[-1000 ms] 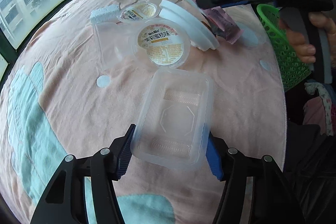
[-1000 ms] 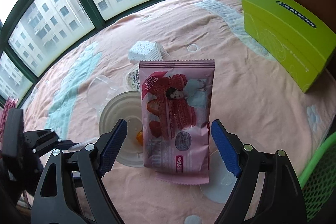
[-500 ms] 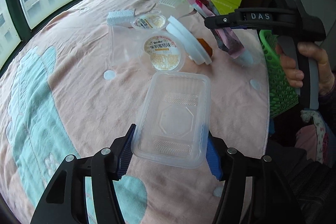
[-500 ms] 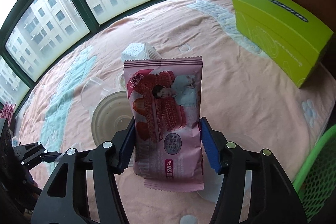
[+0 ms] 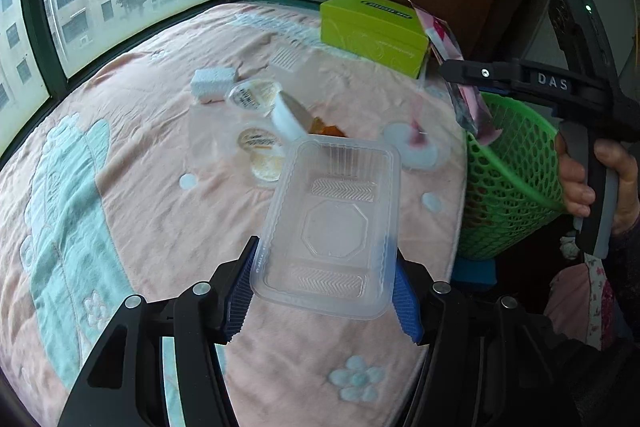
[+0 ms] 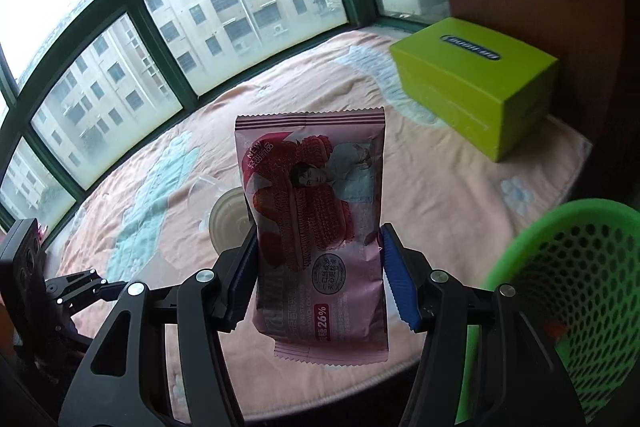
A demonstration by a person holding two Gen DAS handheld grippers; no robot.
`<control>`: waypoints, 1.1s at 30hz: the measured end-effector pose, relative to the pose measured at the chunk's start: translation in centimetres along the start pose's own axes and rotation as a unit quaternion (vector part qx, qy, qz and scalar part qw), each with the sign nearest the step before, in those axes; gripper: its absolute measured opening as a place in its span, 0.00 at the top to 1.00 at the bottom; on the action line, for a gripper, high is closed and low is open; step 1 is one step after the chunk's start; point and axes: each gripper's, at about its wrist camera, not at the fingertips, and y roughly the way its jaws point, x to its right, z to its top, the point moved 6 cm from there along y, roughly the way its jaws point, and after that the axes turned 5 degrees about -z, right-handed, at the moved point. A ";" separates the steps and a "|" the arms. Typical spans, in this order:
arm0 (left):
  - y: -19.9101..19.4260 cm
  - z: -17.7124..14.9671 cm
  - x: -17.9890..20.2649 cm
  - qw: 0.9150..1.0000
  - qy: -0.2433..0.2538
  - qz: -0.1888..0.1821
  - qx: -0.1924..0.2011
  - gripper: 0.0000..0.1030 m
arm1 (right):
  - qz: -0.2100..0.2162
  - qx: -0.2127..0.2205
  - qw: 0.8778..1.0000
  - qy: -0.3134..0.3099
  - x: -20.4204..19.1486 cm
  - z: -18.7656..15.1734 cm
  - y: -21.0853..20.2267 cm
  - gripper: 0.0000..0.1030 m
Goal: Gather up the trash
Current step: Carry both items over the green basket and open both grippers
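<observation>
My left gripper [image 5: 324,291] is shut on a clear plastic tray [image 5: 336,227], lifted off the pink blanket [image 5: 140,167]. The blue pads press on the tray's two long sides. My right gripper [image 6: 322,277] is shut on a pink snack wrapper [image 6: 316,211], held upright in the air. In the left wrist view that wrapper [image 5: 444,39] hangs at the rim of a green mesh basket [image 5: 508,167], with a person's hand [image 5: 608,179] on the handle. The basket [image 6: 568,291] sits low right of the right gripper.
A lime green box [image 5: 372,31] stands at the back of the blanket. Two lidded cups [image 5: 256,95], a white lid [image 5: 288,115], a white foam block [image 5: 212,81] and an orange scrap [image 5: 324,127] lie mid-blanket. Windows ring the far side.
The right jaws closed on the pink wrapper, lifted it off the blanket and carried it towards the green basket. The left gripper rose with the clear tray, still gripped.
</observation>
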 end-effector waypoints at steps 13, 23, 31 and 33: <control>1.7 3.0 9.0 0.998 0.038 -0.054 0.018 0.44 | -0.070 0.032 0.996 0.041 7.1 -3.4 -7.7 0.44; 3.6 5.3 15.5 0.993 0.071 -0.091 0.016 0.44 | -0.125 0.036 0.987 0.092 13.7 -6.2 -11.4 0.42; 4.8 7.0 19.1 0.990 0.090 -0.112 0.014 0.44 | -0.146 0.036 0.981 0.124 16.9 -7.2 -12.7 0.37; 4.9 7.5 19.7 0.989 0.094 -0.114 0.015 0.44 | -0.154 0.038 0.979 0.127 17.5 -7.4 -13.0 0.34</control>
